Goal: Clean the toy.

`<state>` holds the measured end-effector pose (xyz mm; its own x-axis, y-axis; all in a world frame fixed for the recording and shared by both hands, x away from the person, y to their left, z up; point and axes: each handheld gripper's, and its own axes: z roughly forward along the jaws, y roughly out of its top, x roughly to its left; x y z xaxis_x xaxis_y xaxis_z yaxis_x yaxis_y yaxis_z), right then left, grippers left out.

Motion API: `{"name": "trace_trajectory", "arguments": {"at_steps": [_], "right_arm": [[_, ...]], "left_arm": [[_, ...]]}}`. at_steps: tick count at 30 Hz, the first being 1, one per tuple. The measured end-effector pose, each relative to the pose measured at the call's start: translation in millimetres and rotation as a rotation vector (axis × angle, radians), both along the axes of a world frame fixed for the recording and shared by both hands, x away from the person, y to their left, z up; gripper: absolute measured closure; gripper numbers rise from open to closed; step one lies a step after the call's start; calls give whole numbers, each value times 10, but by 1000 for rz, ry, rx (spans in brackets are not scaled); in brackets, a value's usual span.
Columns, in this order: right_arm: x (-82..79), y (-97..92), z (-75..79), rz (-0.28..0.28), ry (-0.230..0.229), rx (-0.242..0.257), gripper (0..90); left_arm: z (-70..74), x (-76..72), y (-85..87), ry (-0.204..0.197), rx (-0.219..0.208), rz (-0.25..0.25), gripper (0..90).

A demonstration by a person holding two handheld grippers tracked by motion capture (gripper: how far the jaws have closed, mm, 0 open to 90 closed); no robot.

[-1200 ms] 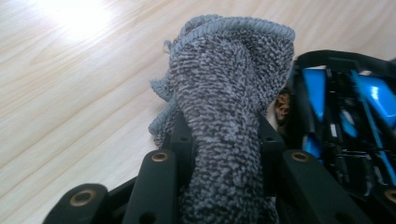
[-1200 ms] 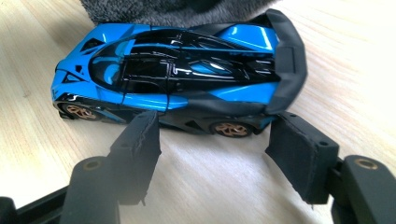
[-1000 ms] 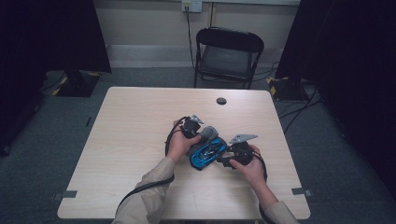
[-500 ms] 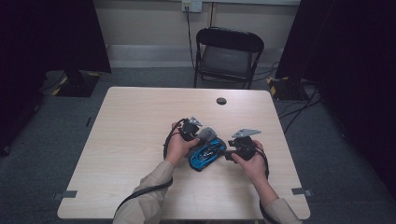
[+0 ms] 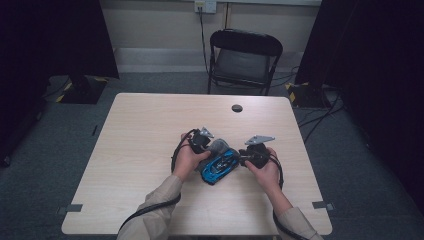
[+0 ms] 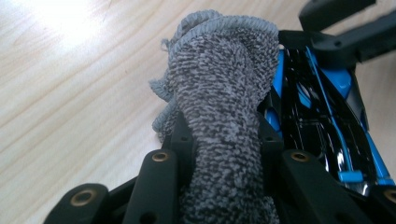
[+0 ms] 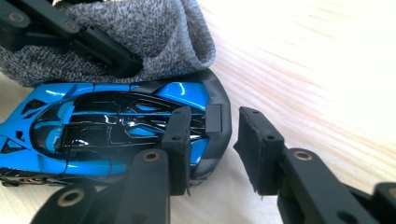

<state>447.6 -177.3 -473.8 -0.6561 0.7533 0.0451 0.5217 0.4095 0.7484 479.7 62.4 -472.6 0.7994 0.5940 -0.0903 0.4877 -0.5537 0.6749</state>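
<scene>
A blue and black toy car (image 5: 218, 166) lies on the pale wood table (image 5: 140, 130) between both hands. My left gripper (image 5: 206, 144) is shut on a grey knitted cloth (image 6: 219, 93), which bulges out past the jaws and rests against the car's side (image 6: 322, 116). My right gripper (image 7: 215, 135) straddles the car's black tail (image 7: 217, 116), one pad over the roof and the other at the rear edge, closed on it. From this side the cloth (image 7: 140, 32) lies along the car's far flank. In the high view the right gripper (image 5: 246, 157) sits at the car's right end.
A small black round disc (image 5: 237, 108) lies near the table's far edge. A black folding chair (image 5: 245, 60) stands behind the table. Dark curtains flank the room. Cables trail from both grippers toward the near edge.
Both hands and the car have shifted slightly away from the person. The cloth stays pressed on the car, and the right gripper stays at its tail.
</scene>
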Motion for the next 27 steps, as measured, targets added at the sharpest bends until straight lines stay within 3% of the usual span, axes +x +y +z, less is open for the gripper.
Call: {"name": "trace_trajectory", "arguments": {"at_steps": [3,12,20,24,27], "right_arm": [[1,39,14,2,-10,-28,698],[-43,161,21,14,-8,-36,740],[-55,185,21,5,-9,-36,767],[-62,181,14,4,-14,-31,767],[-60,173,11,3,-14,-27,767]], "left_arm": [[4,-68,88,2,-1,6,689],[1,-336,402,36,-25,5,692],[8,-559,577,67,-43,16,696],[50,-597,621,66,-35,16,696],[122,-537,630,55,-44,30,696]]}}
